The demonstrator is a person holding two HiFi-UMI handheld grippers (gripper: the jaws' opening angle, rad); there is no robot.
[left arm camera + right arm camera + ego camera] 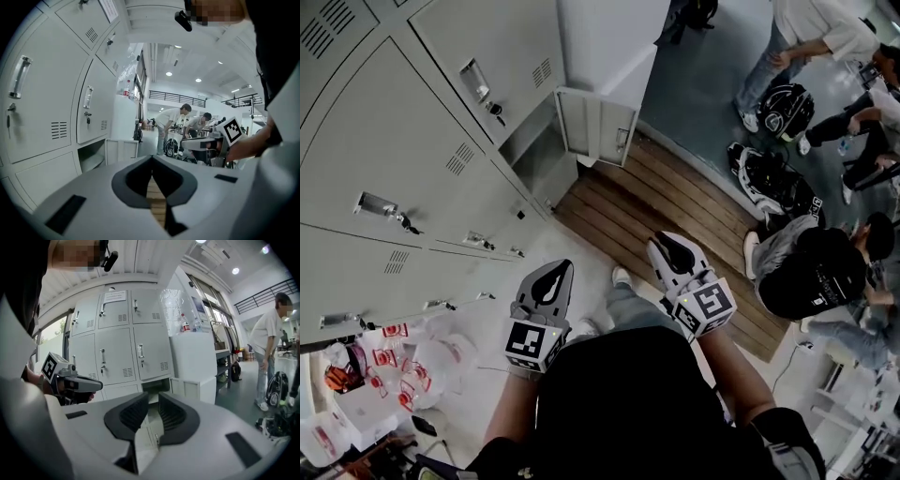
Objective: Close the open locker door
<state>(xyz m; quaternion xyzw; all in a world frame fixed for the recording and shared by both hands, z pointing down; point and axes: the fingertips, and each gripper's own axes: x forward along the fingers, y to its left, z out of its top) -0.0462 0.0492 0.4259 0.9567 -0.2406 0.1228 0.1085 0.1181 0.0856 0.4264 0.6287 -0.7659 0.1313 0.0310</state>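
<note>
The grey lockers fill the left of the head view. One low locker door hangs open, swung out from its empty compartment. The door also shows in the left gripper view and the right gripper view, some way ahead of both grippers. My left gripper is held at waist height, its jaw tips touching and holding nothing. My right gripper is level with it, with a narrow gap between its jaws and nothing in it. Neither touches the lockers.
A wooden floor strip runs from the open door past my feet. A white cabinet stands just beyond the door. Bags and several people are on the right. Plastic bags lie at the lower left.
</note>
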